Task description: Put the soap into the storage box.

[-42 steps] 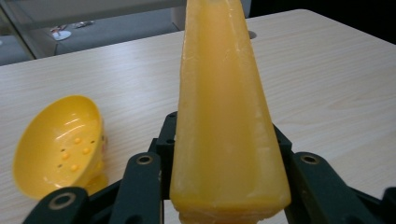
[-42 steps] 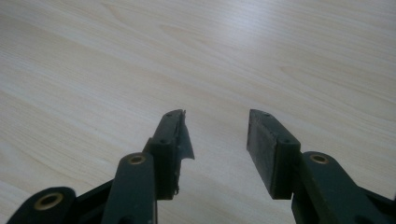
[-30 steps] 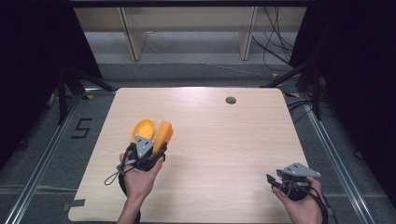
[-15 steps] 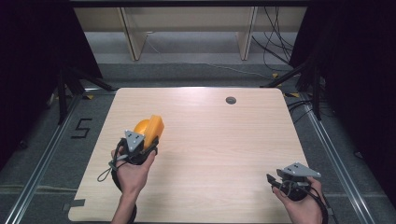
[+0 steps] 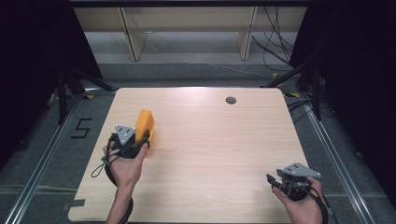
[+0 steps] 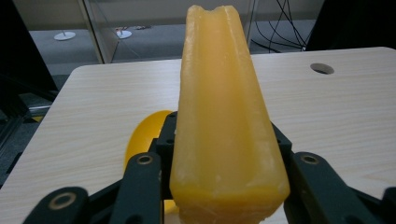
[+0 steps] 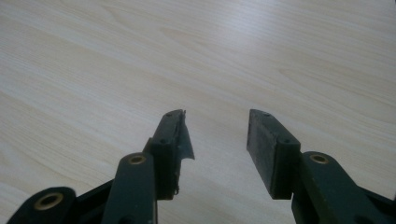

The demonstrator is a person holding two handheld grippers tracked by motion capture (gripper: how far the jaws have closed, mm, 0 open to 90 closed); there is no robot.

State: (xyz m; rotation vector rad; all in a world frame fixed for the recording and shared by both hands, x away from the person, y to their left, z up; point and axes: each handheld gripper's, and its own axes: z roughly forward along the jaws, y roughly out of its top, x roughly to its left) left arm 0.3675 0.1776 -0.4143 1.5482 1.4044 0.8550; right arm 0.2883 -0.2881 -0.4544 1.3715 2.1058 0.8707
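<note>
At about nine o'clock on the tabletop (image 5: 210,140), the left claw (image 5: 142,135) is clamped on a yellow block (image 5: 144,123). In the left gripper view the block (image 6: 229,121) stands up between the jaws, long and narrow with a notch in its far end, squeezed near its base. Behind it, low at the left, part of a rounder yellow piece (image 6: 142,140) shows; whether it is joined to the block cannot be told.

A second ago the yellow thing spread wider and lay farther toward the tabletop's middle. Since then the left hand has drawn it toward the left edge and turned it, so that from above it now looks slimmer and on edge. That suggests the grasp is firm and the block is being carried or turned over, not yet set down.

At about five o'clock, well apart from the block, the right claw (image 5: 275,182) has not moved. In the right gripper view its jaws stand apart over bare wood, the claw (image 7: 217,140) holding nothing. A small hole (image 5: 230,100) sits near twelve o'clock.
</note>
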